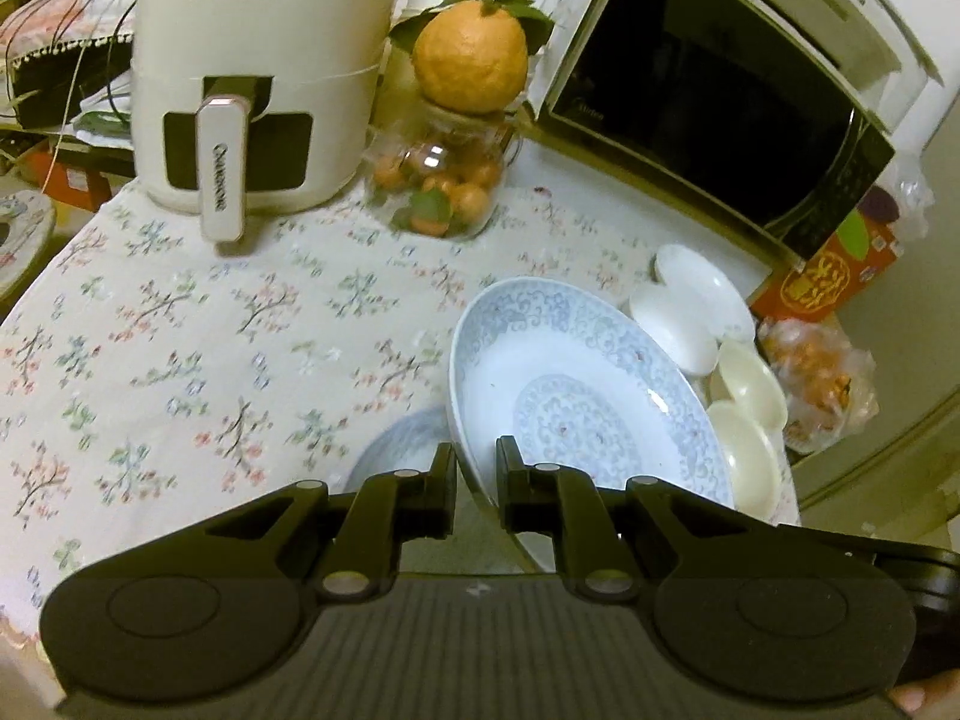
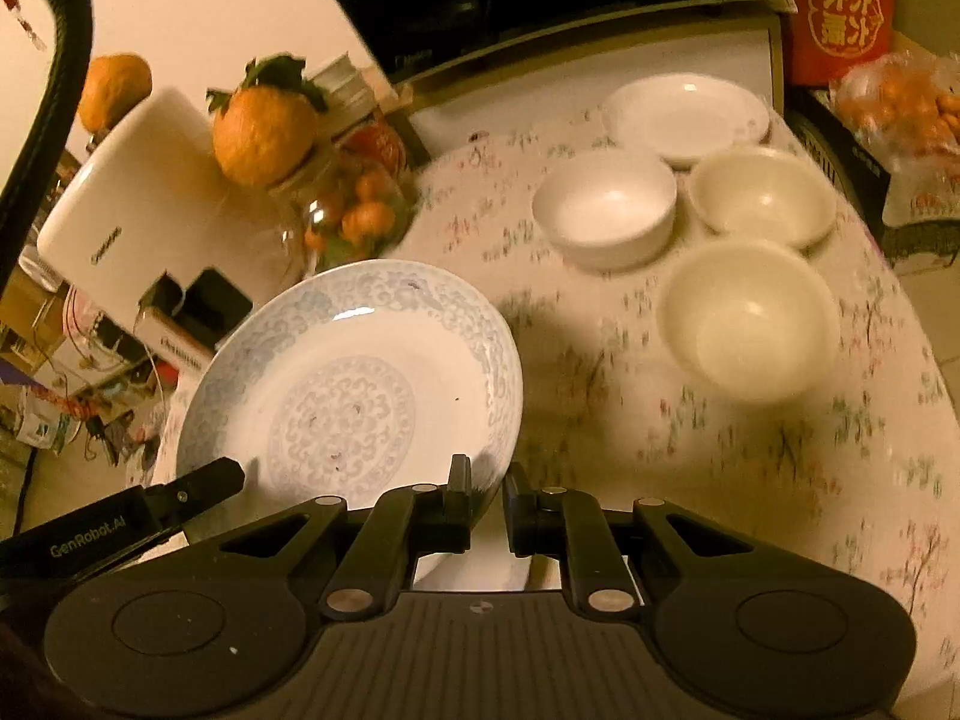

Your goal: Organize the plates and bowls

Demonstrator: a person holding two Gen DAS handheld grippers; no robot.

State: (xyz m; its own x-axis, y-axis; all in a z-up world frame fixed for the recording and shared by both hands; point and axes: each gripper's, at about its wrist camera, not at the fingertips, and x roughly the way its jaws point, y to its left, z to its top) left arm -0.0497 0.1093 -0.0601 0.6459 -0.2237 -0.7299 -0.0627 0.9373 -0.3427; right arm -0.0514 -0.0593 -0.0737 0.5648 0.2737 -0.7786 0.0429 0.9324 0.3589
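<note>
A large blue-patterned plate (image 1: pixel 576 396) is held tilted above the floral table; it also shows in the right wrist view (image 2: pixel 354 396). My left gripper (image 1: pixel 477 471) is shut on its near rim. My right gripper (image 2: pixel 487 489) is shut on the plate's other rim. The left gripper's finger (image 2: pixel 198 489) shows at the plate's left edge. A second blue plate (image 1: pixel 396 450) lies on the cloth under it. A white bowl (image 2: pixel 603 207), two cream bowls (image 2: pixel 762 195) (image 2: pixel 747 321) and a small white plate (image 2: pixel 687 114) sit beyond.
A white air fryer (image 1: pixel 258 84) stands at the back left. A glass jar of oranges (image 1: pixel 447 180) with a big orange (image 1: pixel 471 57) on top is beside it. A black microwave (image 1: pixel 708 96) is at the back right. A red box (image 2: pixel 840 6) and bagged fruit (image 2: pixel 906 108) are at the right.
</note>
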